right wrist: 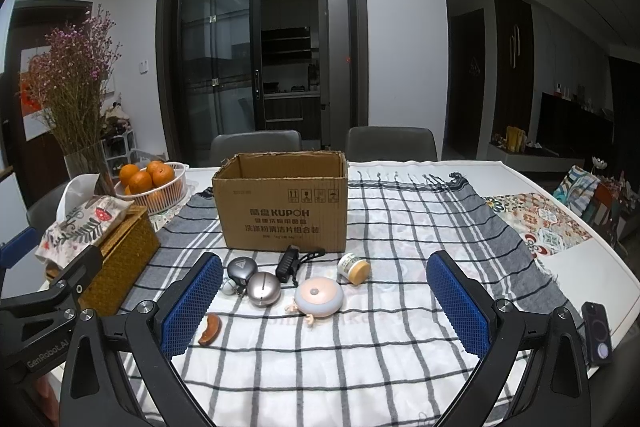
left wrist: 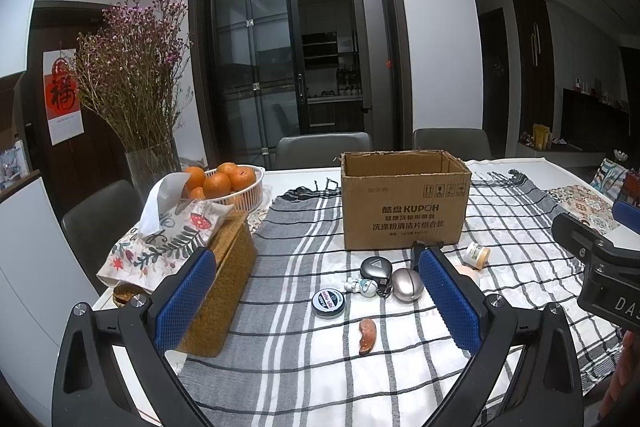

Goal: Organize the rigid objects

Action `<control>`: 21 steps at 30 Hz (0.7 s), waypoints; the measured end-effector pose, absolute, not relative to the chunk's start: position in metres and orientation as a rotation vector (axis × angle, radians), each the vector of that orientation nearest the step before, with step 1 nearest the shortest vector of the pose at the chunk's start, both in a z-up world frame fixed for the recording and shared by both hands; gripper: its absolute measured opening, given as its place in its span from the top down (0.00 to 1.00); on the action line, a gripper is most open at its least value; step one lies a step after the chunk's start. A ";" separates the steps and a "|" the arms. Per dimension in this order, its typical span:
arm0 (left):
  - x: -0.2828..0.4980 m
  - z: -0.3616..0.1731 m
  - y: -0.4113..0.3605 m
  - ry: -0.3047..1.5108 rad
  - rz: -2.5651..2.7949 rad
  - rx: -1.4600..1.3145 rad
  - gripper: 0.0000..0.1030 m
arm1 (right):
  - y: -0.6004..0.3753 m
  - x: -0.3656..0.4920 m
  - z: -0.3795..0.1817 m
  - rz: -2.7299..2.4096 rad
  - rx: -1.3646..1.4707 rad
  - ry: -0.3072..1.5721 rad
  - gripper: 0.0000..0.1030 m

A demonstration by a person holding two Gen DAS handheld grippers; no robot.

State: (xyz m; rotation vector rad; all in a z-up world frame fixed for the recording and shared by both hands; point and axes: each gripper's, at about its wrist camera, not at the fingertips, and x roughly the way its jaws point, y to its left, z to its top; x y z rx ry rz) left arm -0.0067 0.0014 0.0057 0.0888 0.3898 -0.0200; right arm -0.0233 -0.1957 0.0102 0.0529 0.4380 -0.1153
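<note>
The small rigid objects lie in a loose cluster on the checked cloth, toward the near middle of the surface just in front of the cardboard box point(right wrist: 282, 203): a round pinkish disc point(right wrist: 319, 296), a silver ball-shaped case point(right wrist: 263, 289), a dark grey round case point(right wrist: 241, 268), a black charger point(right wrist: 289, 263) with its cord, a little jar point(right wrist: 354, 268) on its side, a wooden comb point(right wrist: 211, 329), and, in the left view, a flat black tin point(left wrist: 328, 303) and a tiny figurine point(left wrist: 362, 285). The left hand-held gripper point(left wrist: 316, 303) and the right hand-held gripper point(right wrist: 324, 303) are both spread wide and hold nothing, hovering over the near edge. The box stands open-topped toward the far edge; its inside is hidden from here. I judge the risks to be these: the ball case and the tipped jar may roll when nudged, the charger cord may drag neighbours, and tightly packed pieces invite a double pinch. At the left edge a white basket point(right wrist: 176, 187) holds oranges point(right wrist: 140, 181), beside a woven tissue box point(right wrist: 124, 247) and a vase point(right wrist: 86, 159) of dried flowers; a phone point(right wrist: 598, 333) lies at the near right corner.
</note>
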 end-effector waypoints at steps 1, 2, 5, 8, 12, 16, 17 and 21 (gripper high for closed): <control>-0.007 0.006 0.001 0.390 -0.020 0.089 0.00 | -0.196 -0.023 0.010 -0.115 0.054 0.438 0.00; -0.007 0.006 0.001 0.389 -0.020 0.089 0.00 | -0.196 -0.023 0.010 -0.116 0.054 0.437 0.00; -0.007 0.007 0.001 0.386 -0.020 0.089 0.00 | -0.196 -0.024 0.012 -0.115 0.054 0.432 0.00; -0.007 0.007 0.001 0.385 -0.020 0.090 0.00 | -0.196 -0.024 0.012 -0.115 0.054 0.430 0.00; -0.007 0.007 0.001 0.385 -0.019 0.090 0.00 | -0.197 -0.024 0.012 -0.113 0.056 0.433 0.00; -0.008 0.006 0.002 0.389 -0.022 0.089 0.00 | -0.197 -0.024 0.012 -0.114 0.055 0.432 0.00; -0.008 0.006 0.002 0.389 -0.022 0.089 0.00 | -0.197 -0.024 0.012 -0.113 0.056 0.432 0.00; -0.008 0.006 0.002 0.389 -0.021 0.089 0.00 | -0.197 -0.025 0.012 -0.113 0.056 0.433 0.00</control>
